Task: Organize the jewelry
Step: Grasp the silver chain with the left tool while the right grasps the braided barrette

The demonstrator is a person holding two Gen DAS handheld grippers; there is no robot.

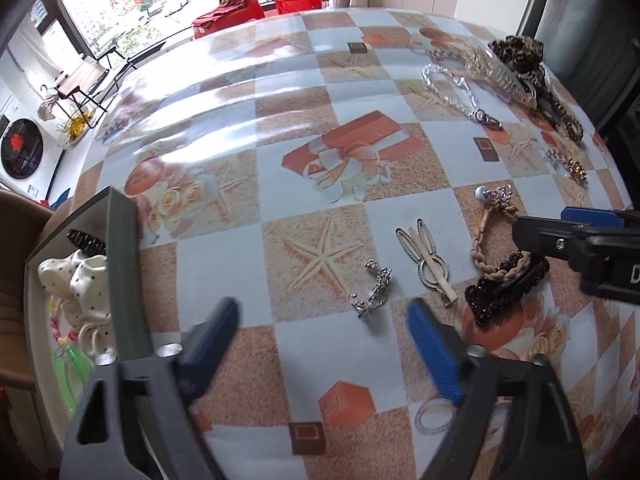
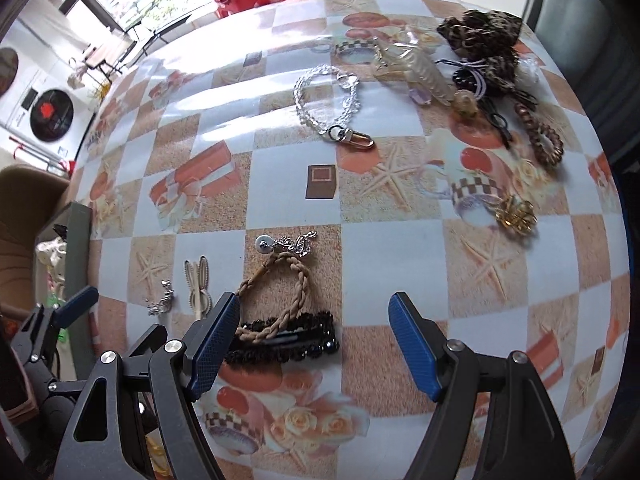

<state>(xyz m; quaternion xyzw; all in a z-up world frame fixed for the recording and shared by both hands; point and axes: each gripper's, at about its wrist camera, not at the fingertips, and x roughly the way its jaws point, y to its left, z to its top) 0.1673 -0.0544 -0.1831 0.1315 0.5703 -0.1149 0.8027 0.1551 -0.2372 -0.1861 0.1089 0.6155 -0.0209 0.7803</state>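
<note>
Both tools are empty with their jaws spread wide. The right gripper point(image 2: 316, 320) hovers low over the near part of the table point(image 2: 360, 248), its left pad just beside a black beaded hair clip point(image 2: 288, 340). The left gripper point(image 1: 320, 332) hangs further left, near the green box point(image 1: 124, 264) at the table's left edge.

The main risk is tangling. A tan braided cord bracelet point(image 2: 280, 300) lies draped across the black clip, so closing on either piece would probably drag the other along and let it drop short of the box. The silver charm point(image 2: 296, 242) at the bracelet's far end could also snag. Left of these lie a pale pair of snap clips point(image 2: 198, 286) and a small silver claw clip point(image 1: 372, 292); both sit flat and thin, so the pads may slide over them rather than pinch. The two grippers are close together, so a careless reach could make them collide.

On the near table there is one black clip, one braided bracelet, one pair of snap clips and one silver claw clip. Further off lie one clear bead chain point(image 2: 324, 96) with a clasp, one gold ornament point(image 2: 516, 214), one brown spiral hair tie point(image 2: 540, 134) and one leopard scrunchie point(image 2: 480, 36). Beside the scrunchie is a heap I cannot count reliably. The box holds a polka-dot scrunchie point(image 1: 80, 284) and a few other pieces.
</note>
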